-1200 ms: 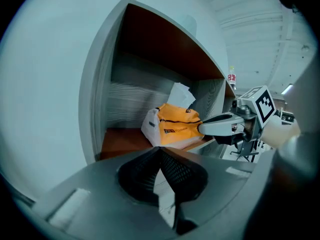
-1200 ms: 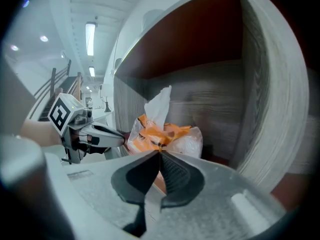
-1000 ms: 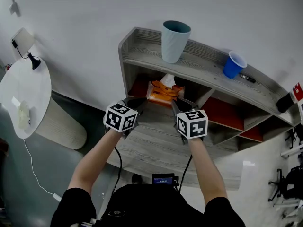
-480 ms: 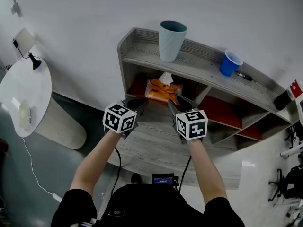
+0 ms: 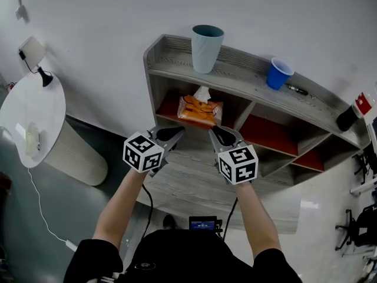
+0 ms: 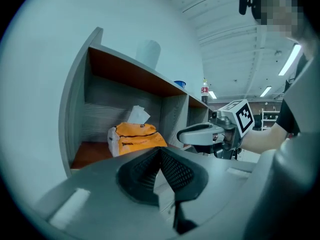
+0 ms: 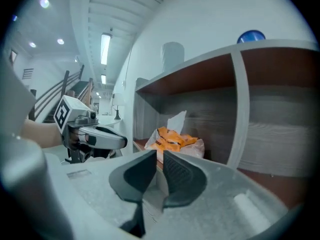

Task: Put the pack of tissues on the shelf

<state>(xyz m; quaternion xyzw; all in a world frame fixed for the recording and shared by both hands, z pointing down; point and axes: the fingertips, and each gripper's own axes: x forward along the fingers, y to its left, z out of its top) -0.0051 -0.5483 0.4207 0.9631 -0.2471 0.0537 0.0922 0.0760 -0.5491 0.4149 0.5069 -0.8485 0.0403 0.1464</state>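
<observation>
Tissues (image 5: 200, 109): inside shelf (image 5: 177, 66), leftmost compartment, frame centre. Left gripper (image 5: 180, 131): fingers clenched, empty. Right gripper (image 5: 212, 130): fingers just been closing, narrow gap left, empty. Both below tissues, apart.

The left gripper (image 6: 160, 153) has its dark pads meeting at the tips, nothing between them. Beyond, the orange pack of tissues (image 6: 136, 138) sits in the end compartment of the shelf (image 6: 75, 109), a white sheet poking up. The right gripper (image 6: 183, 135) hangs to its right, jaws just closing, empty
</observation>
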